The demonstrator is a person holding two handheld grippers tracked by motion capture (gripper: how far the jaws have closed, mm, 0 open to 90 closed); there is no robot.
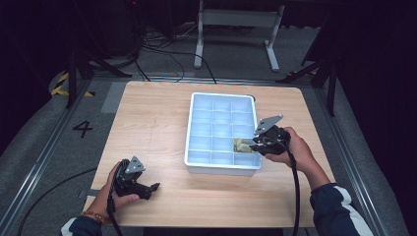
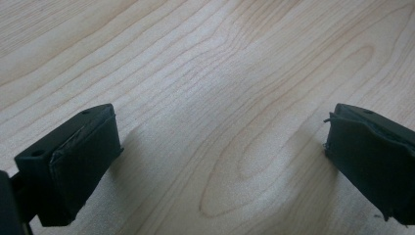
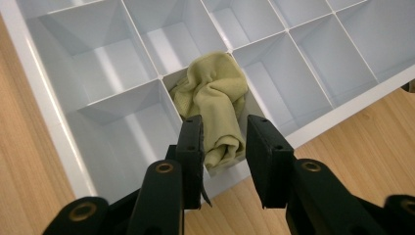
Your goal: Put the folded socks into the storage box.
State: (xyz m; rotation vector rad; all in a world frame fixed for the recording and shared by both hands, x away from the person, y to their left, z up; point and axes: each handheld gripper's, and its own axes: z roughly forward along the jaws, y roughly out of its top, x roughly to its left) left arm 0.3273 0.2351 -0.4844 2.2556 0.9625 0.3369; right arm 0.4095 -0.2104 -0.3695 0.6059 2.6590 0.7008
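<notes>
Yellow-green cloth (image 3: 215, 100) bunched in near-edge compartment of white divided tray (image 3: 44, 122), right claw (image 3: 222, 147) part-open astride its lower fold, left claw (image 2: 215, 161) wide open, empty over worktop (image 1: 147, 118); close squarely, avoid divider.

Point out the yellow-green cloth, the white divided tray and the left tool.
yellow-green cloth (image 3: 215, 98), right gripper view, on its bunched middle.
white divided tray (image 1: 188, 137), high view, on its left outer wall.
left tool (image 2: 220, 161), left gripper view, midway between its open jaws.
</notes>
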